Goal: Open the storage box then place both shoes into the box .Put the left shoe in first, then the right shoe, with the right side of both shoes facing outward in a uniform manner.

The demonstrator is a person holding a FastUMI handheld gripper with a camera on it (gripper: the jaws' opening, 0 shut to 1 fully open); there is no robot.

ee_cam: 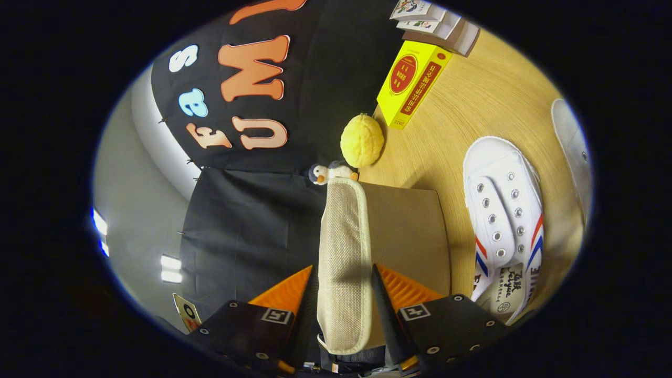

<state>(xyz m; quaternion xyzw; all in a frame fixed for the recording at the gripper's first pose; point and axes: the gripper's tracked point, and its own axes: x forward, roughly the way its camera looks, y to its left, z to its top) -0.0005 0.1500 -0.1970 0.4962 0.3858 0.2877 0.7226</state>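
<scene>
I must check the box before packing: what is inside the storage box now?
Cannot tell: the beige lid, pinched in the gripper, hides the storage box interior. Both shoes lie outside it.

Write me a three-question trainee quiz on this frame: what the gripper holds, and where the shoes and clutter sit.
1. True or false: the gripper is shut on the box lid.
2. The white shoe lies: A) inside the storage box; B) on the table beside it; C) between the fingers.
3. Which yellow thing sits just beyond the lid, next to the small penguin toy?

Key: 1 true; 2 B; 3 the round yellow ball, not the yellow carton.
</scene>
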